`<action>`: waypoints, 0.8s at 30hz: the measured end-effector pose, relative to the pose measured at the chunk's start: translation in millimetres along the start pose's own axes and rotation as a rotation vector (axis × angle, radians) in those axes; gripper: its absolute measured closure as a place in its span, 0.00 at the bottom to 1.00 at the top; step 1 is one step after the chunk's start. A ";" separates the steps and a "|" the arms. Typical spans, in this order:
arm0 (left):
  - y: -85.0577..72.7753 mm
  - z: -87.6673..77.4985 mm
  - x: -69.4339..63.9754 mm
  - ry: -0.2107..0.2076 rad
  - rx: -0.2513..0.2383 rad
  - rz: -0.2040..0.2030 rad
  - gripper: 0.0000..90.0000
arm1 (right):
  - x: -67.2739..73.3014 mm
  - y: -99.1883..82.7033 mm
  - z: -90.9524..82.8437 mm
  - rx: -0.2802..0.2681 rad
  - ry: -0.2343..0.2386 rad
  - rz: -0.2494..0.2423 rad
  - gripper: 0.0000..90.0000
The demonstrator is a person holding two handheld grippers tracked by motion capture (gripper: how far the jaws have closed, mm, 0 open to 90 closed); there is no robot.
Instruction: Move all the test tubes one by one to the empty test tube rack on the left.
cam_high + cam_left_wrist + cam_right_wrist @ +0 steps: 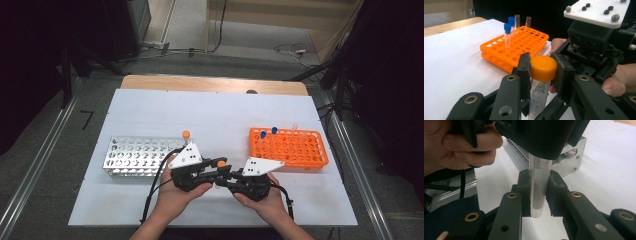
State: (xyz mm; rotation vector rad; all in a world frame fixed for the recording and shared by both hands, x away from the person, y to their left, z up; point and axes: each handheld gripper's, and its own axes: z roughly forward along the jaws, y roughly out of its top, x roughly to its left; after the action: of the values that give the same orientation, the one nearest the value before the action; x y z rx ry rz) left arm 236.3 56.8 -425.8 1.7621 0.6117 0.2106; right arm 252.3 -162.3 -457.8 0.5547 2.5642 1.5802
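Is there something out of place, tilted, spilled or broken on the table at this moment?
Nothing stands out. The orange rack and the metal rack lie flat on the white table, and their tubes stand upright. The orange-capped tube is held upright between both grippers, left gripper on the cap, right gripper on the body. No spill shows.

Both hands meet near the front edge of the bench. The left tongs (541, 72) are clamped shut, and the right tongs (537, 192) are likewise closed, the two facing each other, nearly touching.
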 end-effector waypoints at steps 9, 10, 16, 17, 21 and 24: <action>2.7 -14.4 8.6 0.047 -0.033 -0.020 0.79 | -5.3 0.1 -10.7 -0.058 -0.011 0.013 0.45; 3.4 -16.9 9.8 0.055 -0.034 -0.018 0.79 | -6.5 -0.1 -13.3 -0.063 -0.018 0.013 0.40; 7.6 -30.3 17.5 0.102 -0.047 -0.020 0.79 | -15.2 -3.3 -28.0 -0.040 -0.051 0.019 0.02; 7.8 -32.5 19.4 0.110 -0.050 -0.026 0.79 | -16.2 -4.8 -30.5 -0.037 -0.050 0.016 0.00; 8.4 -41.6 26.6 0.139 -0.061 -0.040 0.79 | -21.4 -11.4 -40.4 -0.041 -0.055 0.027 0.00; 9.6 -51.0 32.9 0.169 -0.071 -0.043 0.79 | -25.1 -15.0 -48.6 -0.042 -0.089 0.035 0.00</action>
State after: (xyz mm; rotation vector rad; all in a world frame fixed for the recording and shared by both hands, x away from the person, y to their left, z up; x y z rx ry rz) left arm 244.0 115.1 -407.9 1.6722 0.7535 0.3499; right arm 259.4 -218.1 -451.4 0.6542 2.4640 1.5782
